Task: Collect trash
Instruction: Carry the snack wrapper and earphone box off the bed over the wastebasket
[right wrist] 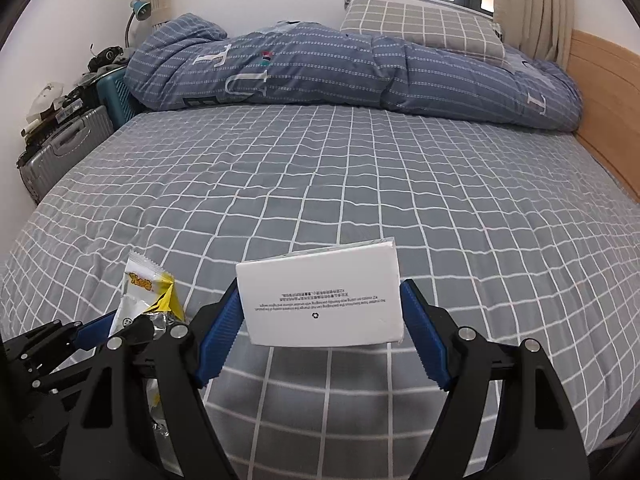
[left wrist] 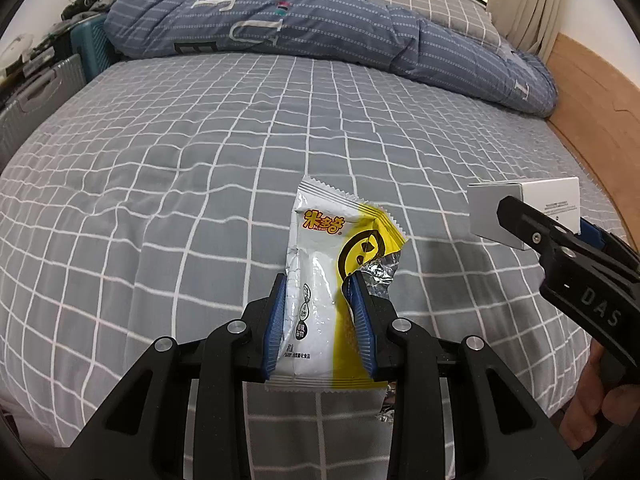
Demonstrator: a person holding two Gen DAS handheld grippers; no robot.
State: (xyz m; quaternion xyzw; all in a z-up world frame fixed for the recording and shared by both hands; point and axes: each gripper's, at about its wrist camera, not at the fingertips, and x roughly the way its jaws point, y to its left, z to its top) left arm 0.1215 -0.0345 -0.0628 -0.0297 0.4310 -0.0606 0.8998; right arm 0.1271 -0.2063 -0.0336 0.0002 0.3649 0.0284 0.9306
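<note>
My left gripper [left wrist: 318, 280] is shut on a white and yellow snack wrapper [left wrist: 320, 248] with a torn foil edge, held above the bed. The wrapper also shows in the right wrist view [right wrist: 144, 292], low at the left. My right gripper [right wrist: 320, 288] is shut on a small white cardboard box [right wrist: 322, 300] with fine print on its face, held above the bed. In the left wrist view the box [left wrist: 528, 206] and the right gripper [left wrist: 516, 216] are at the right.
A bed with a grey checked sheet [left wrist: 200, 160] fills both views. A rolled blue quilt [right wrist: 320, 72] and a checked pillow [right wrist: 420, 28] lie at the far side. Suitcases [right wrist: 68, 148] stand left of the bed. A wooden headboard [right wrist: 608, 100] runs along the right.
</note>
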